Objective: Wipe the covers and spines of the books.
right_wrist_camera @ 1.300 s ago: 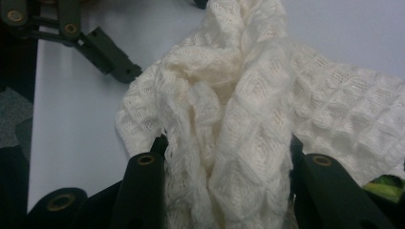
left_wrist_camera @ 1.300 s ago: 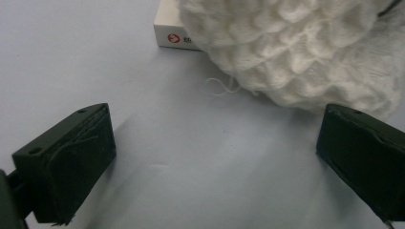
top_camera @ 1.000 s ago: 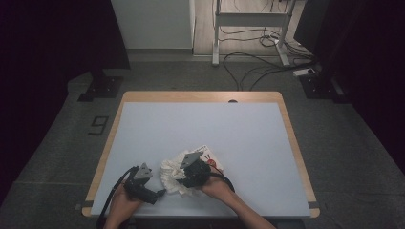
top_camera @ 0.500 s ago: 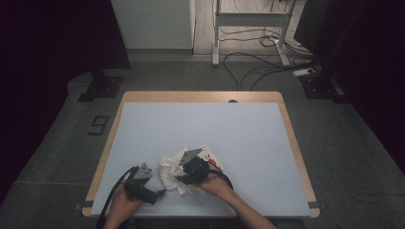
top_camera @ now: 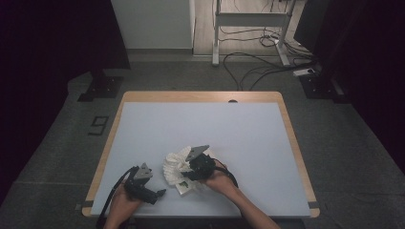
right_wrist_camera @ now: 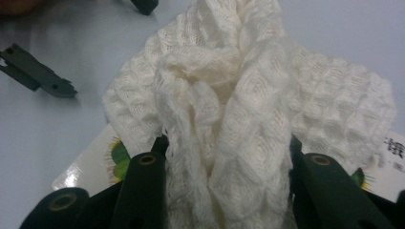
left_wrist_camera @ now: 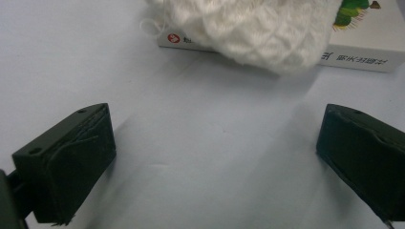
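Clamping the white waffle-knit cloth bunched between its jaws, the right gripper has barely shifted at lower centre, the cloth draped over a white printed box. Left gripper waits wide open at lower left; lifting looks next.

Open desk ahead, one cluster at the near edge

The pale blue, wood-edged desk lies bare across its far half and both sides, so a hand passes freely there. Near the front edge, a bunched white knitted cloth sits on a flat white printed box, blocking the middle; bare surface separates this pile from the left tongs, just beside it.
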`<state>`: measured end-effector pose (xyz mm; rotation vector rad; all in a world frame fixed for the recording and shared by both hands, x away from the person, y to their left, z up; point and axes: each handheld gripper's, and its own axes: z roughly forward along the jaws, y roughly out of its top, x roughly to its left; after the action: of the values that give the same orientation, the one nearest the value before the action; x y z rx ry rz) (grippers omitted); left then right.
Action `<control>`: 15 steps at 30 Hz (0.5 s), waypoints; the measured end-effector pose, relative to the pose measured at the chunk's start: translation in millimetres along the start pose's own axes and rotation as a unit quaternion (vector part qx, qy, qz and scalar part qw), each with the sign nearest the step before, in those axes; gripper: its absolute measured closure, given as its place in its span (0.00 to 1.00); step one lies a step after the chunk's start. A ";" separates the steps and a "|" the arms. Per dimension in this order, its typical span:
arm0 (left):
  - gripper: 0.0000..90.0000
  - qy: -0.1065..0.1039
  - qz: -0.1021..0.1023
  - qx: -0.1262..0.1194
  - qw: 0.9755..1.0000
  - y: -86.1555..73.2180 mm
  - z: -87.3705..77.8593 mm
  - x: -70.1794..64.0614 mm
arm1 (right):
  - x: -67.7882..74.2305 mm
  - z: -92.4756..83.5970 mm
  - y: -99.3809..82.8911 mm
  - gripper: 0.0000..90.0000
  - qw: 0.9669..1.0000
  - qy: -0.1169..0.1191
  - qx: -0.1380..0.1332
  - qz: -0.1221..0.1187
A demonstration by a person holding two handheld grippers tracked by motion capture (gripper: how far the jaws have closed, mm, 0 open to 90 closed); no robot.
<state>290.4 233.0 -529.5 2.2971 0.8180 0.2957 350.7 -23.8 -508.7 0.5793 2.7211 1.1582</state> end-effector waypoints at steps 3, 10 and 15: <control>0.00 0.000 0.000 0.000 1.000 0.0 0.0 0.0 | -4.3 -2.7 -2.8 0.67 1.000 -0.004 0.000 0.007; 0.00 0.001 0.000 0.000 1.000 0.0 0.0 0.0 | -15.5 -9.8 -10.2 0.67 1.000 -0.018 0.000 0.021; 0.00 0.000 0.000 0.000 1.000 0.0 0.0 0.0 | -25.4 -15.9 -16.7 0.67 0.999 -0.031 -0.002 0.034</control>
<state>290.4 233.0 -529.5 2.2968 0.8180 0.2962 364.9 -55.1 -510.4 0.6998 2.6655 1.1399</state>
